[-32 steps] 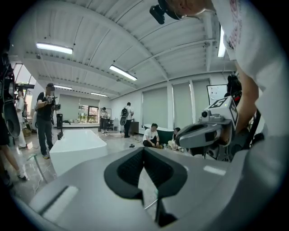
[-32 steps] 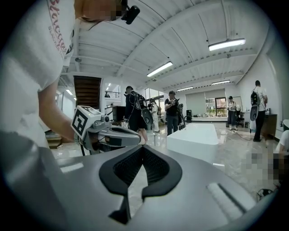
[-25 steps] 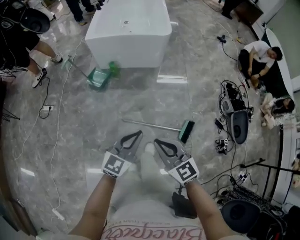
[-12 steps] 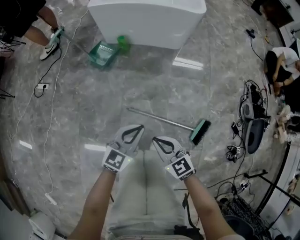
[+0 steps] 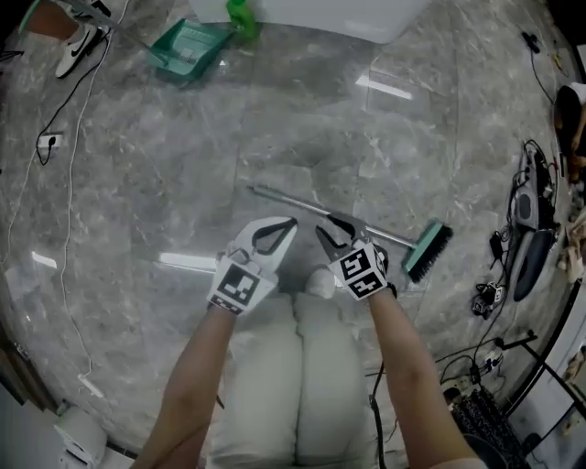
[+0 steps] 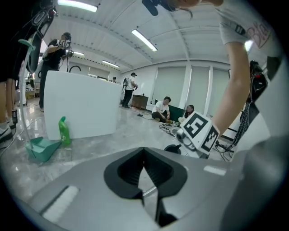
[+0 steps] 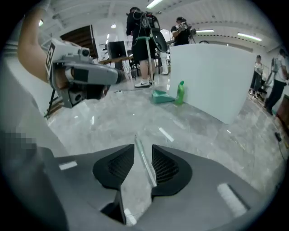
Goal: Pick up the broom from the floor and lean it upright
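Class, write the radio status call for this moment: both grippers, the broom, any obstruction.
Left gripper shut, empty. Right gripper just opening, jaws astride broom handle, not clamped. Broom flat on floor. Dustpan well away.

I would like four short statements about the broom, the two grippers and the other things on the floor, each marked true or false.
1. The broom lies flat on the floor. True.
2. The right gripper is clamped on the broom's brush end. False: its jaws stand apart, having just been opening, with the handle between them.
3. The left gripper holds the green bottle. False: its jaws are together and empty, and the bottle stands far off by the white counter.
4. The green dustpan sits on the floor near the green bottle. True.
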{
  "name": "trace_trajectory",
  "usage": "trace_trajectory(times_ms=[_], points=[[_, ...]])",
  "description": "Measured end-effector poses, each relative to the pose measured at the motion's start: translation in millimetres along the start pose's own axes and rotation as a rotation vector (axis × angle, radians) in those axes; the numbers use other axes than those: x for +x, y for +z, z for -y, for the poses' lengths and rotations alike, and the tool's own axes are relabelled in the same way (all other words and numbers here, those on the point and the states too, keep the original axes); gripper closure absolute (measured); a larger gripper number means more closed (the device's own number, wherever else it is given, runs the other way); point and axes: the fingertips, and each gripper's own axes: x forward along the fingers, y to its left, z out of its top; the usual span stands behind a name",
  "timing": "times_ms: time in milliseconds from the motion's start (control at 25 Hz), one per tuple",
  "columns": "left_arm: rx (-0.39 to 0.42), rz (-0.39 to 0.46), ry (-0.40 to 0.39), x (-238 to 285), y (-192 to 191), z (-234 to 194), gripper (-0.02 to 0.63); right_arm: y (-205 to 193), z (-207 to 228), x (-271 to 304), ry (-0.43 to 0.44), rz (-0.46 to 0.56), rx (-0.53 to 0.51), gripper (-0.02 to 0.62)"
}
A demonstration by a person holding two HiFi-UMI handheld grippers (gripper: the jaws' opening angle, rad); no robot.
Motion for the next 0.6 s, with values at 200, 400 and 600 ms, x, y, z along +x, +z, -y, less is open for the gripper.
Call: trace_trajectory(times_ms=[200, 400, 600], points=[[0.037, -0.027, -0.043, 30, -53, -24, 0.606, -65, 17, 65, 0.023, -0.21, -0.158, 0.46], [0.086, -0.04, -0.067, 57, -87, -55, 0.606, -120, 24, 115, 0.066, -0.356, -0.231, 0.468], [0.077, -0.038, -0.09, 79, -111, -70, 0.606, -151, 21, 151, 0.073, -0.455, -0.331, 0.475]])
